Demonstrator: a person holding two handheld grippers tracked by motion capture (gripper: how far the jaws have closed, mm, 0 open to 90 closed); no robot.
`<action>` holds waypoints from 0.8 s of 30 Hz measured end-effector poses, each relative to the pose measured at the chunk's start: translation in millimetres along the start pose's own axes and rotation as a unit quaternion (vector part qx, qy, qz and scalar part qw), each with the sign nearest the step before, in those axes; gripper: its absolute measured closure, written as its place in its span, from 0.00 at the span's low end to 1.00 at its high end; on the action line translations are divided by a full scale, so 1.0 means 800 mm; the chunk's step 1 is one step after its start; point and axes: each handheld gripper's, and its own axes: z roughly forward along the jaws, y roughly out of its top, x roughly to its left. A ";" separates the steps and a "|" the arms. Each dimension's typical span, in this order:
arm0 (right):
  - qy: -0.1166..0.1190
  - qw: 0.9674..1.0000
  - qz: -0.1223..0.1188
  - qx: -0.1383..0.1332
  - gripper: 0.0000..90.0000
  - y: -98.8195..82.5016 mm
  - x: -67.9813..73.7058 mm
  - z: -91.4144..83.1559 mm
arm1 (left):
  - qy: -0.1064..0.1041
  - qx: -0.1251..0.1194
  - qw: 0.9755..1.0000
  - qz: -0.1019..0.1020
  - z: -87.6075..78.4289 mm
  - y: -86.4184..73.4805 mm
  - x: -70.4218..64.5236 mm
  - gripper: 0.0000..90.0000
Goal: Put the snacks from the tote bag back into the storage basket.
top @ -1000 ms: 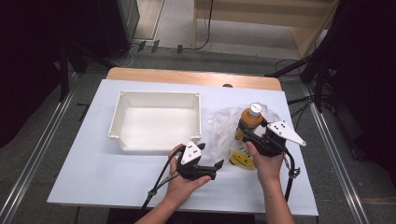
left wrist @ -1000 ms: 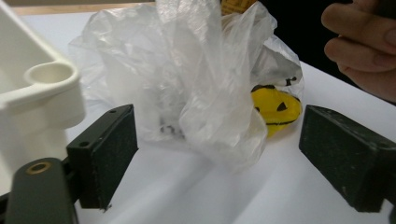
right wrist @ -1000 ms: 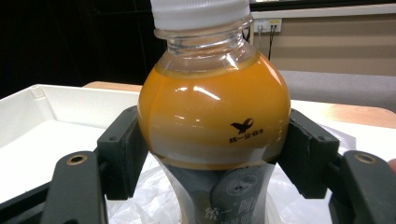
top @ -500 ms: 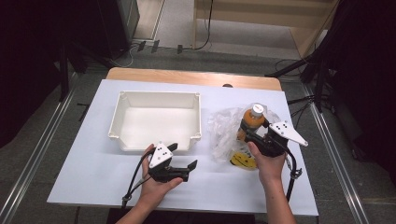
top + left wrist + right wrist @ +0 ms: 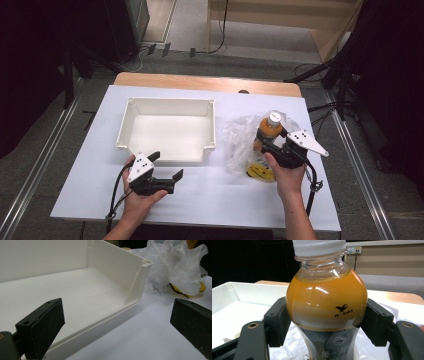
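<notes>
Bottle (image 5: 325,305) with bird logo pinched in right fingers (image 5: 277,322); left fingers (image 5: 42,325) spread, empty

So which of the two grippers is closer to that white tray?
The left. The left gripper sits open just in front of the white tray's near edge, jaws having just opened. The right gripper is off to the tray's side, clamped on the orange drink bottle.

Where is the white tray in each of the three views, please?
High view: the tray lies left of centre on the table, beyond the left gripper.
Left gripper view: the tray takes the left and middle, its corner at upper right.
Right gripper view: the tray is at the left, behind the bottle.
Shared landmark: the plastic bag, beside the tray in every view.
</notes>
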 end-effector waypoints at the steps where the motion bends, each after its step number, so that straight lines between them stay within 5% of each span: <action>1: 0.000 1.000 0.002 0.000 0.35 0.000 0.000 0.000 | 0.001 0.000 1.000 -0.001 -0.003 0.000 0.004 0.00; 15: -0.007 1.000 0.009 -0.010 0.35 0.013 -0.005 -0.013 | 0.036 -0.021 0.999 -0.024 -0.046 -0.008 0.061 0.00; 24: -0.018 1.000 0.009 -0.022 0.35 0.026 -0.014 -0.029 | 0.048 -0.028 0.998 -0.026 -0.053 -0.011 0.069 0.00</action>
